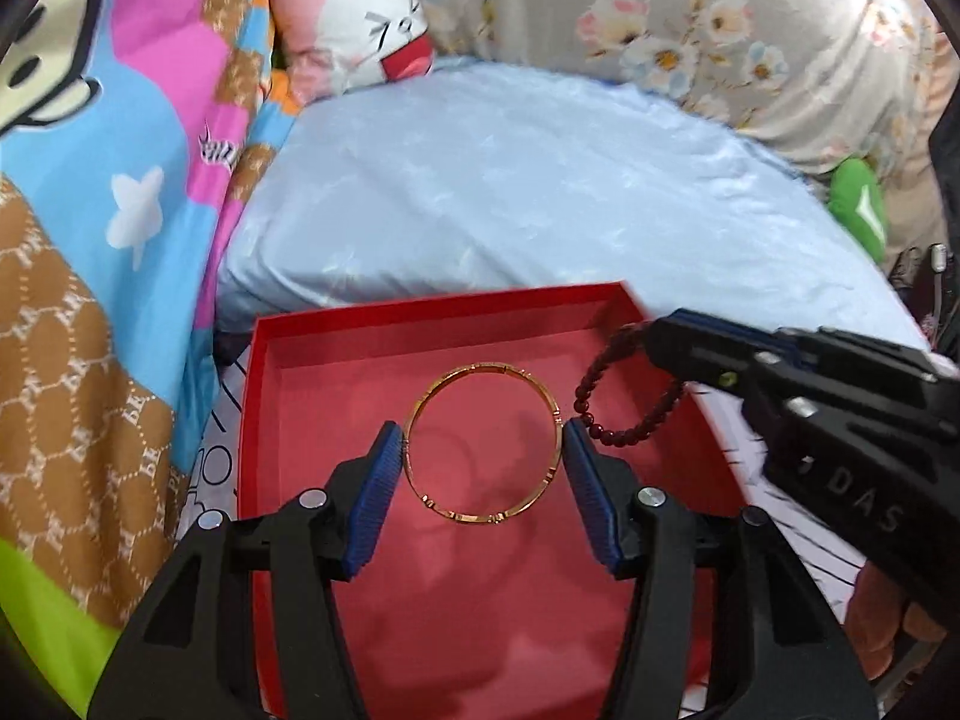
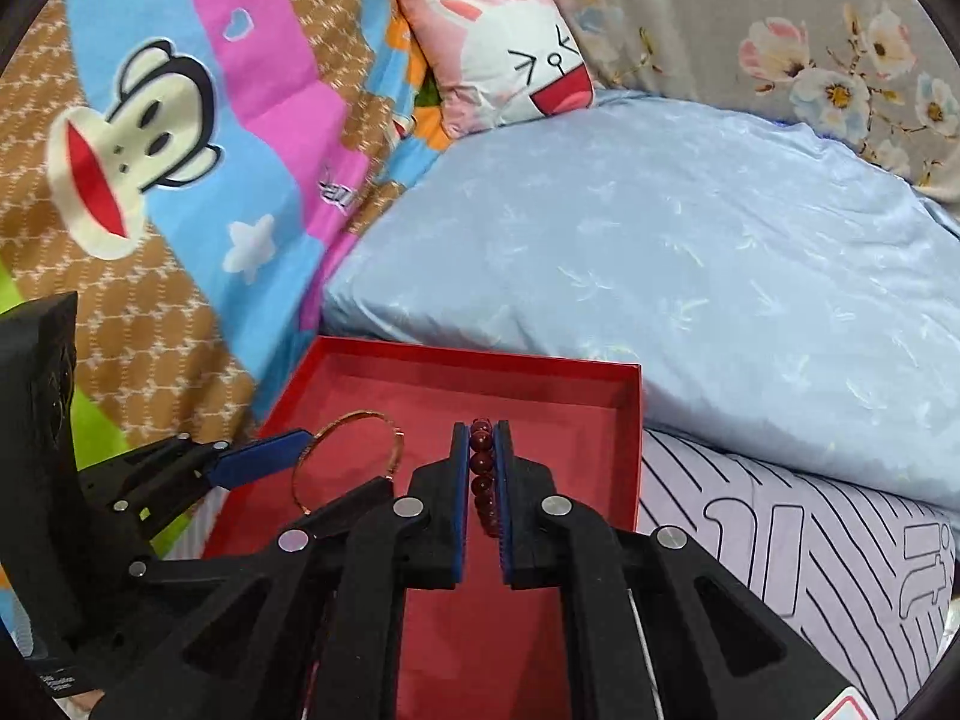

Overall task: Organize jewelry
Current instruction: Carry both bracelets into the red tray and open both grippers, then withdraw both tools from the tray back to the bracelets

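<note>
Above a red box [image 1: 264,420] on a bed, the left gripper [image 1: 485,456] holds a gold bangle [image 1: 483,443] across its width. The right gripper [image 2: 481,480] pinches a dark red bead bracelet [image 2: 482,468] (loop dangling). Both pieces hang over the empty box; releasing them inside remains.

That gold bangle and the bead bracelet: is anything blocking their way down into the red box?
Nothing visible. The gold bangle and bead bracelet hang in the grippers over the red box, whose floor below looks bare.
</note>
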The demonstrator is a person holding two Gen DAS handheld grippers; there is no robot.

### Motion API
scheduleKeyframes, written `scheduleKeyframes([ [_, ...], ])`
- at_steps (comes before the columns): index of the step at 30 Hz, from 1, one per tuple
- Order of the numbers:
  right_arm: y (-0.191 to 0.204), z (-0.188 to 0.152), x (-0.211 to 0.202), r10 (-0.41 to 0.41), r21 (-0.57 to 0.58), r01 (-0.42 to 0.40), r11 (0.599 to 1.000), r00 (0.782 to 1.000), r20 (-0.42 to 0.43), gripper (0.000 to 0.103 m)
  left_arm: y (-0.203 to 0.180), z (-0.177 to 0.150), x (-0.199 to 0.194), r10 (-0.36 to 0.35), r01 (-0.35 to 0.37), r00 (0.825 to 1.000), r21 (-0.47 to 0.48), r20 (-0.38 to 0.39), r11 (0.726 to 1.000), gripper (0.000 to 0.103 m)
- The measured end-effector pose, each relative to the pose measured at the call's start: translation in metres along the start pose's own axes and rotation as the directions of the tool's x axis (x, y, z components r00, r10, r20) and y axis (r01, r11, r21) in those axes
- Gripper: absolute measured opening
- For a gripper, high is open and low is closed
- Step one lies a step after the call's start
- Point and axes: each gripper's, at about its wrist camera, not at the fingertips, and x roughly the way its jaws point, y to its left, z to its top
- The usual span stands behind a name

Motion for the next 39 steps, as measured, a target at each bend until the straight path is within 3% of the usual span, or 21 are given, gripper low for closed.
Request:
scheduleKeyframes([
  [6, -0.014, -0.005, 0.042, -0.073, -0.018, 0.072, 0.997, 0.994, -0.080, 0.008, 0.010, 0.000, 0.032, 0.044, -0.044, 0.997, 0.005, -0.067, 0.999, 0.052],
  [8, -0.016, -0.006, 0.047, -0.098, -0.027, 0.096, 0.995, 0.992, -0.082, 0.012, 0.013, 0.001, 0.037, 0.043, -0.044, 0.995, -0.009, -0.088, 0.999, 0.053],
  [10, -0.019, -0.007, 0.047, -0.123, -0.027, 0.121, 0.992, 0.990, -0.065, 0.024, 0.016, 0.002, 0.035, 0.047, -0.049, 0.996, -0.025, -0.074, 0.999, 0.061],
  [12, -0.021, -0.008, 0.038, -0.136, -0.023, 0.136, 0.990, 0.990, -0.026, 0.029, 0.017, 0.004, 0.029, 0.073, -0.074, 0.996, -0.042, -0.043, 0.996, 0.069],
  [21, -0.005, -0.024, -0.038, -0.137, -0.067, 0.144, 0.987, 0.986, 0.094, 0.037, 0.014, -0.008, -0.030, 0.156, -0.153, 0.986, -0.044, 0.059, 0.987, 0.069],
  [28, 0.002, -0.085, -0.106, -0.083, -0.013, 0.085, 0.996, 0.991, 0.102, 0.042, -0.003, -0.070, -0.098, 0.208, -0.208, 0.974, -0.006, 0.094, 0.978, 0.075],
  [35, 0.016, -0.157, -0.150, -0.108, -0.002, 0.108, 0.994, 0.990, 0.097, 0.042, -0.012, -0.145, -0.139, 0.194, -0.194, 0.979, -0.005, 0.068, 0.981, 0.075],
  [39, 0.026, -0.198, -0.161, -0.122, 0.005, 0.122, 0.993, 0.990, 0.073, 0.042, -0.019, -0.185, -0.153, 0.223, -0.224, 0.973, 0.010, 0.061, 0.975, 0.075],
])
